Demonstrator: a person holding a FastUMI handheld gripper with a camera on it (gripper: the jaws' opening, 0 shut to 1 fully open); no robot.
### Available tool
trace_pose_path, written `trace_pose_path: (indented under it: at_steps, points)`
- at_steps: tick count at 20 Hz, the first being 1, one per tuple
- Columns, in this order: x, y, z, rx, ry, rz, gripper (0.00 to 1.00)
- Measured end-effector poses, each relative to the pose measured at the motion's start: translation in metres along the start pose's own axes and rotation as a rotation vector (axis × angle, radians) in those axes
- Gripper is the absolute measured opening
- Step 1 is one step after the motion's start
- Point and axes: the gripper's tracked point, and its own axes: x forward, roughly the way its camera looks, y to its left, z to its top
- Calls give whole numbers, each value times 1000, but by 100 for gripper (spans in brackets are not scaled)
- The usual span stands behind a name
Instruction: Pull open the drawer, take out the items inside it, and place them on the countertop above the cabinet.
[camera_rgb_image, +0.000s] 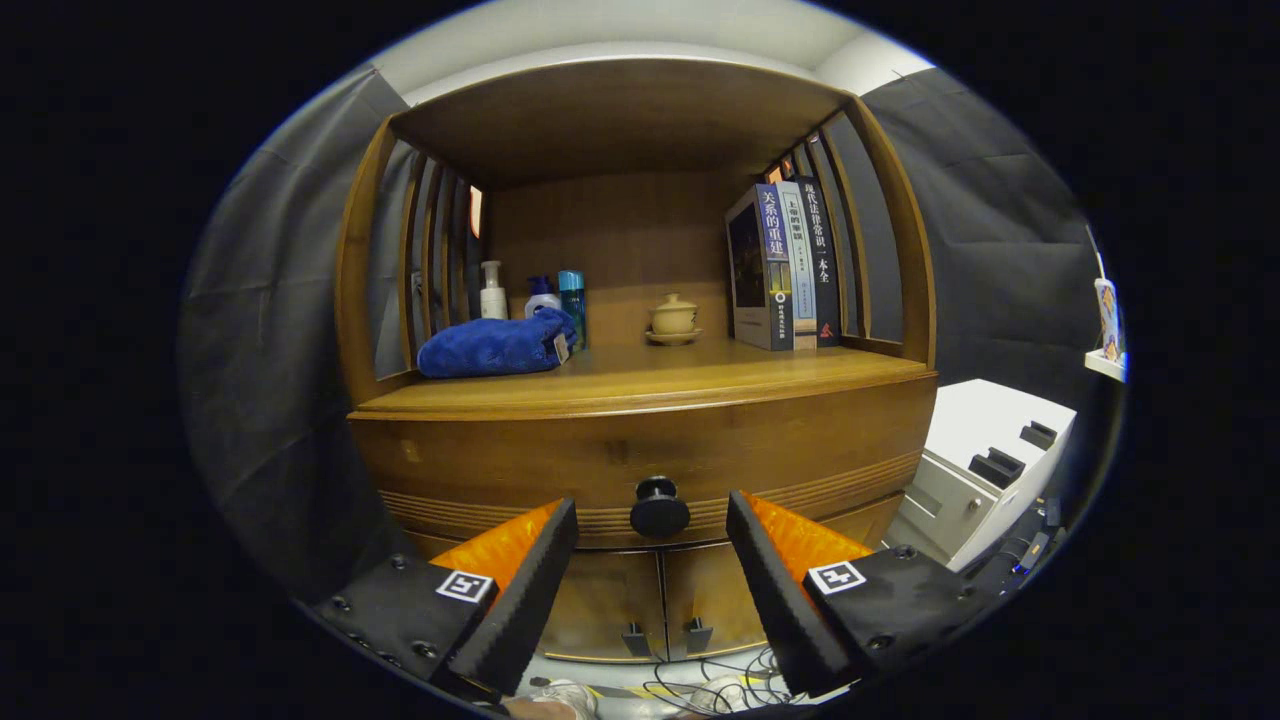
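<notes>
A wooden cabinet fills the scene, with a closed drawer (640, 455) under its countertop (640, 385). The drawer's round dark knob (659, 508) sits just ahead of my gripper (652, 520), in line with the gap between the two fingers. The fingers stand wide apart, one on each side of the knob, and touch nothing. What lies inside the drawer is hidden behind its front.
On the countertop lie a folded blue towel (495, 345), three bottles (545, 295) behind it, a small lidded cup on a saucer (673, 318) and upright books (785, 265). Two lower doors (660, 600) sit below the drawer. A white unit (985, 465) stands to the right; cables lie on the floor.
</notes>
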Motion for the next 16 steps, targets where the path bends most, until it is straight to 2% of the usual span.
trace_pose_path:
  at_steps: [5, 10, 15, 16]
  points:
    - [29, -7, -18, -34, 41, 6, 97]
    - [48, -6, -27, -24, 82, 45, 90]
    - [65, -10, -27, -28, 92, 54, 70]
    - [63, -10, -28, -24, 94, 57, 70]
